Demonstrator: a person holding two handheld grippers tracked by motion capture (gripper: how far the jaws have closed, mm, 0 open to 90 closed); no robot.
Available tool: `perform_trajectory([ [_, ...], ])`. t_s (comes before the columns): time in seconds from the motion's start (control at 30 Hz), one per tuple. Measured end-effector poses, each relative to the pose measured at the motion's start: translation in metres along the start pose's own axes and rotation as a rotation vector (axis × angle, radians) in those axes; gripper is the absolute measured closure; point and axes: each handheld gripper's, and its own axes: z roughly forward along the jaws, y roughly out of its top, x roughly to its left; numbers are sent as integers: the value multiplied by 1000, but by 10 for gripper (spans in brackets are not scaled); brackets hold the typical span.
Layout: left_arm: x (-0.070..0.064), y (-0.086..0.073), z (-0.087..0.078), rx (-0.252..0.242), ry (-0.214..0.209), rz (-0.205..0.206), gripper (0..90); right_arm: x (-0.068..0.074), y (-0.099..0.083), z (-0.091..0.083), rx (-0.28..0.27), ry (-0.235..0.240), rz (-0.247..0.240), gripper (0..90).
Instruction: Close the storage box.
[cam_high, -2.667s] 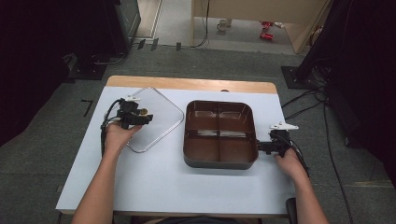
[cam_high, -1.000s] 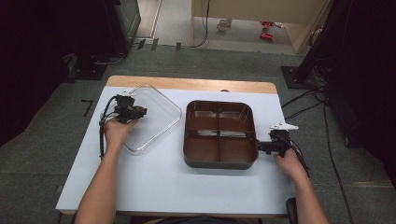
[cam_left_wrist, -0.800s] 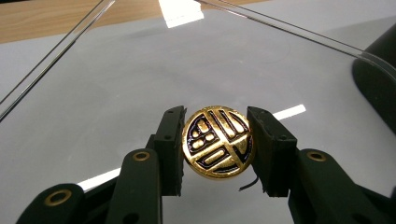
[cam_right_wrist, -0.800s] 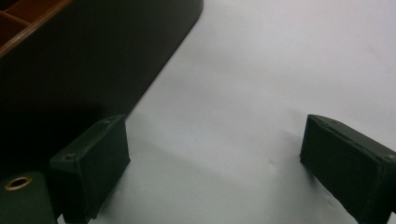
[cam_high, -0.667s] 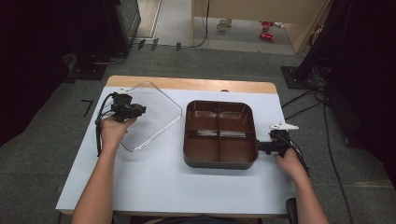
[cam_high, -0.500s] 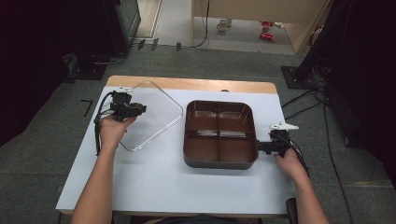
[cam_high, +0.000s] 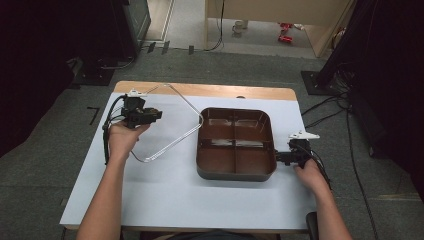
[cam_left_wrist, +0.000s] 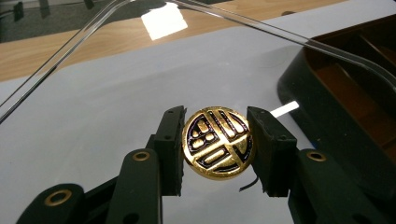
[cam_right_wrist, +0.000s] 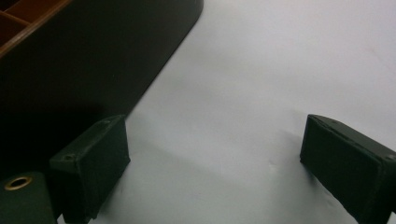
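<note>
The left gripper (cam_left_wrist: 217, 144) is clamped on the gold round knob (cam_left_wrist: 218, 143) of a clear lid (cam_high: 170, 125), held tilted at the worktop's (cam_high: 165, 190) far left. The right gripper (cam_right_wrist: 219, 168) rests wide apart just right of the brown divided tray (cam_high: 235, 145), holding nothing.

No legible txt or nos.; just a gold emblem (cam_left_wrist: 218, 143) w/ a stylised black sign, unreadable.
</note>
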Motion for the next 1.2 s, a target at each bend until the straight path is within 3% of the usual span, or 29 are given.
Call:
perform_trajectory([
  [0.27, -23, 5, 2, -3, -51, 19, 596, 0, 0, 0, 1, 1, -1, 75],
  [0.47, -47, 11, 8, 7, -108, 71, 596, 0, 0, 0, -1, 0, -1, 75],
  [0.53, -54, 14, 12, 22, -136, 92, 596, 0, 0, 0, 0, 0, -2, 75],
  [0.67, -66, 16, 19, 30, -218, 86, 596, 0, 0, 0, 0, 0, 0, 75],
  [0.87, -86, 22, 24, 33, -228, 162, 596, 0, 0, 0, -1, 0, -2, 75],
  [1.2, -110, 25, 34, 5, -266, 237, 596, 0, 0, 0, 2, 0, 0, 75],
])
